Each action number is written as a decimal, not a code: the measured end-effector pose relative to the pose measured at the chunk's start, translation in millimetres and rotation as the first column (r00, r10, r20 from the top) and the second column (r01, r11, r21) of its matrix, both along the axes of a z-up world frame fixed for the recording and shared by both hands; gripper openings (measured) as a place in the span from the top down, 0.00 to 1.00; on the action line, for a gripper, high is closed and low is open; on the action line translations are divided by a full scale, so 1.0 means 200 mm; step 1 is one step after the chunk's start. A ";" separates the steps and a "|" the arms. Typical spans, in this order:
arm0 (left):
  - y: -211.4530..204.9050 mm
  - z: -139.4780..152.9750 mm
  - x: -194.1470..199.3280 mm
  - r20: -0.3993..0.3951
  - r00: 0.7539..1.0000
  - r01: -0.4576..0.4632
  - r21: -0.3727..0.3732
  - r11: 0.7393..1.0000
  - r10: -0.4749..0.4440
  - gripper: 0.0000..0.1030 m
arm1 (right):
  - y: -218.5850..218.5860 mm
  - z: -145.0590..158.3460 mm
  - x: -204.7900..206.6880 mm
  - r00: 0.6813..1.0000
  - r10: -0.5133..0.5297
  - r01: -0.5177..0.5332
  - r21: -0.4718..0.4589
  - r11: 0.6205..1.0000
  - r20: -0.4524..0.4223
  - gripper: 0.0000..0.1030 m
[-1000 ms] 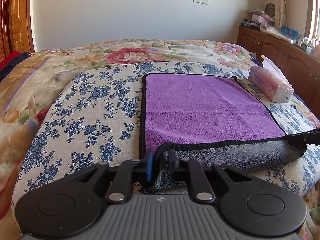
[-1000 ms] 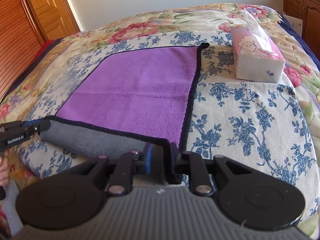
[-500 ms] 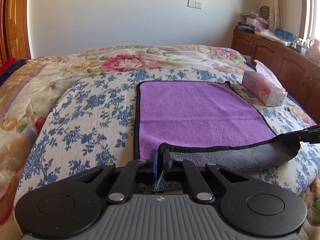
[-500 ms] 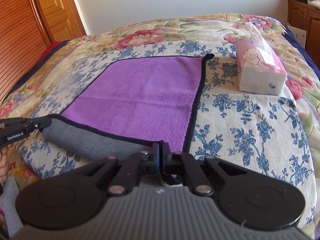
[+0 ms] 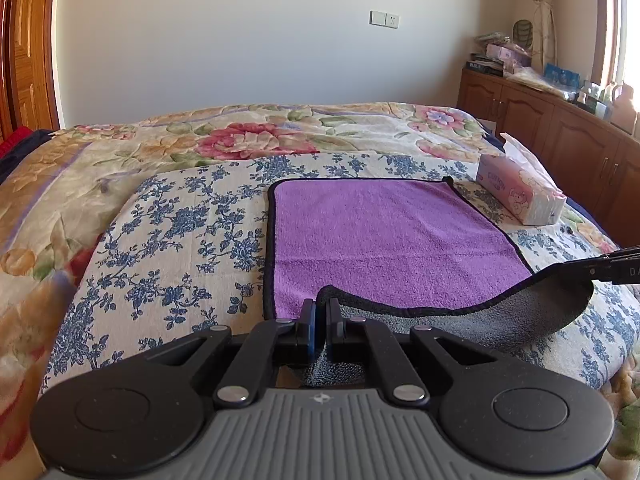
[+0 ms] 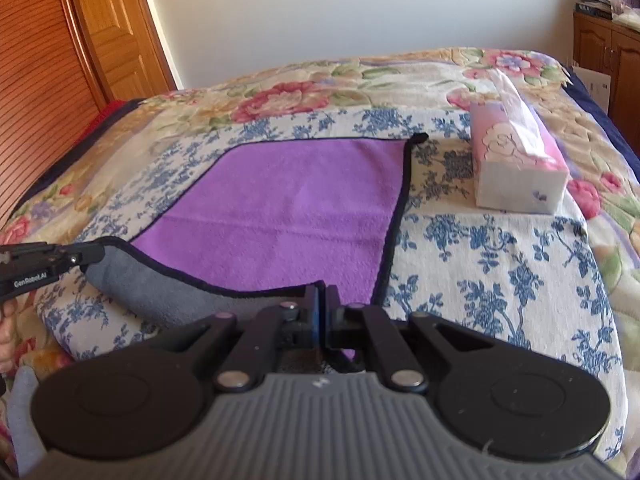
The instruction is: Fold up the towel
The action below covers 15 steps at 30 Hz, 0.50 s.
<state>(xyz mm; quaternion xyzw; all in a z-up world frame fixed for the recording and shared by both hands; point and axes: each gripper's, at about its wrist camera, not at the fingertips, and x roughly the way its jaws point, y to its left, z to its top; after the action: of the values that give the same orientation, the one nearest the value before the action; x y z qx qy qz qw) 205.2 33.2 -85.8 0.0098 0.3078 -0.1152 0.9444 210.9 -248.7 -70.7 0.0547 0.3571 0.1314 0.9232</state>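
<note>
A purple towel (image 5: 384, 240) with black trim and a grey underside lies on the bed; it also shows in the right wrist view (image 6: 288, 208). My left gripper (image 5: 321, 312) is shut on the towel's near left corner. My right gripper (image 6: 322, 300) is shut on the near right corner. Both corners are lifted, so the near edge hangs between them with the grey side (image 5: 500, 324) showing. The right gripper's tip appears at the right edge of the left wrist view (image 5: 608, 268). The left gripper's tip appears at the left edge of the right wrist view (image 6: 48, 260).
A pink tissue box (image 5: 520, 190) lies on the bed to the right of the towel, also in the right wrist view (image 6: 516, 160). A floral quilt (image 5: 180, 220) covers the bed. A wooden cabinet (image 5: 560, 128) stands at the right, a wooden door (image 6: 80, 40) at the left.
Both grippers closed on the towel's near corners and lifted them. The near edge has risen off the bed and shows more grey underside.
</note>
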 end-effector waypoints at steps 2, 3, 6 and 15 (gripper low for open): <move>0.00 0.01 0.00 0.003 1.000 0.002 -0.004 1.000 -0.002 0.94 | 0.00 0.01 0.00 1.000 0.000 0.000 0.004 1.000 0.013 0.97; 0.00 0.01 0.00 0.006 1.000 0.003 -0.006 1.000 -0.003 0.95 | 0.00 0.02 0.00 1.000 -0.001 0.001 0.005 1.000 0.019 0.97; 0.00 0.03 0.01 0.016 1.000 0.004 -0.016 1.000 -0.004 0.95 | 0.00 0.03 0.00 0.999 0.001 -0.001 0.001 1.000 0.038 0.97; -0.01 0.08 0.03 0.054 0.999 0.001 -0.036 0.999 0.001 0.95 | 0.01 0.08 0.01 0.995 0.015 -0.013 -0.015 1.000 0.096 0.97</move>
<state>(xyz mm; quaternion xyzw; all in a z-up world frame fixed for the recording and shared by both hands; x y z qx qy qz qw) 212.1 31.5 -69.7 -0.0042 0.2802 -0.1203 0.9524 212.6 -246.8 -54.2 0.0391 0.3134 0.1376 0.9388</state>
